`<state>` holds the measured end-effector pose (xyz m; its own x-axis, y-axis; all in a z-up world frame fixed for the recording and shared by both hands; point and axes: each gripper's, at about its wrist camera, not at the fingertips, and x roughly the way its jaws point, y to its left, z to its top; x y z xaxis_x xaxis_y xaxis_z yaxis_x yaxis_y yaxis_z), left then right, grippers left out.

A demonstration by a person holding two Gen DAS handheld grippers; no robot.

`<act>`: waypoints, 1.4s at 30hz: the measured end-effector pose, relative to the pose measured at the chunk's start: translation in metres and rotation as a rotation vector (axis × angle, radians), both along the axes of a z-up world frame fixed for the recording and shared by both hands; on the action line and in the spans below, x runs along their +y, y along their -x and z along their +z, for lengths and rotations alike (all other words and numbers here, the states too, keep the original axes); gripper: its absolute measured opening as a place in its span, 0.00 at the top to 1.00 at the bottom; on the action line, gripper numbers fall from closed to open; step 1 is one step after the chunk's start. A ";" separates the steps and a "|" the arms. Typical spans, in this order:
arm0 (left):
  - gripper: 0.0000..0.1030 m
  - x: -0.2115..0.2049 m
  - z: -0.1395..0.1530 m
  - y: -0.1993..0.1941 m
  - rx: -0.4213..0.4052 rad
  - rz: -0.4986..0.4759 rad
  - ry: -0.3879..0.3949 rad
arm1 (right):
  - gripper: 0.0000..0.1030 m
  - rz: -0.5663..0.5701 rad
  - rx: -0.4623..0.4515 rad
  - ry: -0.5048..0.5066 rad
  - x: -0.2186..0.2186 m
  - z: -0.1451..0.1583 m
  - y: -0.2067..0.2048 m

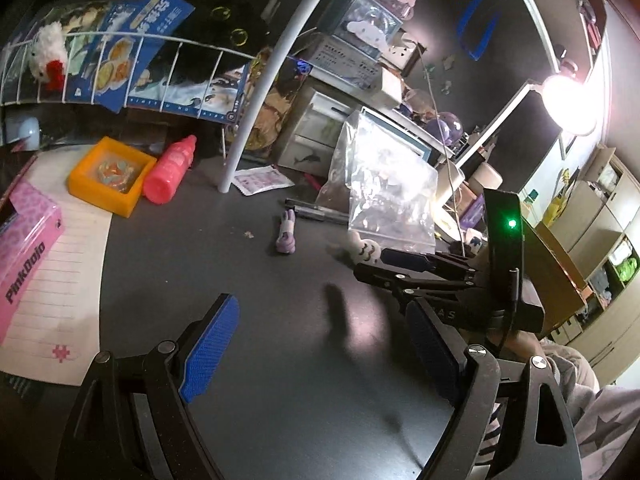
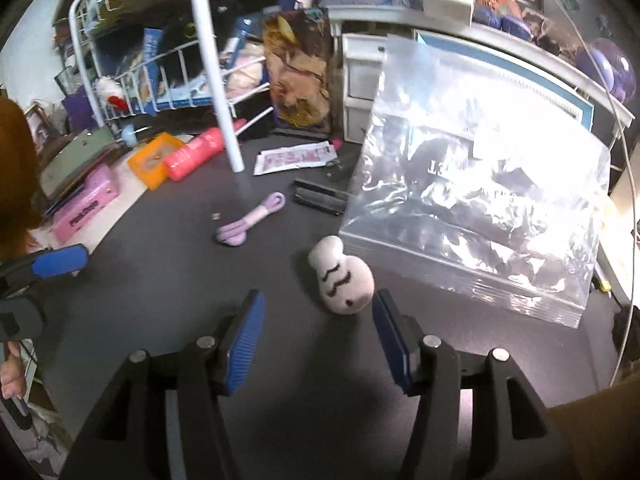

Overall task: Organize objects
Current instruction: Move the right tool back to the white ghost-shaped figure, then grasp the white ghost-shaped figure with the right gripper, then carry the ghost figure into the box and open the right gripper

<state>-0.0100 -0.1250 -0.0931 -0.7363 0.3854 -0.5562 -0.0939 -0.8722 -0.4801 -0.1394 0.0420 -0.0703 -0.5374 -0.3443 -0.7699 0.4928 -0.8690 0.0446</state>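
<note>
A small white plush toy (image 2: 342,280) with black squiggles lies on the dark desk (image 2: 160,300), just ahead of my right gripper (image 2: 318,308). This gripper is open, and the toy's near end sits by its right pad without being clamped. Behind the toy leans a large clear zip bag (image 2: 480,208). A coiled purple cord (image 2: 250,220) lies further left. In the left wrist view my left gripper (image 1: 324,320) stands open over bare desk with nothing between its fingers. The right gripper (image 1: 370,263) reaches in from the right toward the toy (image 1: 362,246), and the cord (image 1: 286,234) lies beyond.
Along the back left are an orange tray (image 1: 108,176), a pink bottle (image 1: 170,170), a pink box (image 1: 24,248) on lined paper and a white pole (image 1: 256,112). Black pens (image 2: 320,198) lie by the bag. Drawers, a wire rack and a bright lamp (image 1: 568,100) crowd the back.
</note>
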 end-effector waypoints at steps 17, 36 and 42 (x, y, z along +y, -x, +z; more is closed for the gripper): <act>0.18 0.008 0.009 -0.004 -0.001 -0.011 0.005 | 0.82 0.035 -0.026 0.019 -0.004 -0.004 0.002; 0.27 0.074 0.078 -0.030 0.149 -0.131 -0.019 | 0.83 0.309 0.222 0.117 0.011 0.097 -0.130; 0.36 0.123 0.103 -0.023 0.186 -0.211 0.011 | 0.83 0.300 0.279 0.160 0.045 0.117 -0.147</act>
<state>0.0132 -0.0022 0.0100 -0.7306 0.5353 -0.4239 -0.3594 -0.8293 -0.4279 0.0072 0.0868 0.0468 -0.5756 -0.6196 -0.5336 0.7344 -0.6787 -0.0040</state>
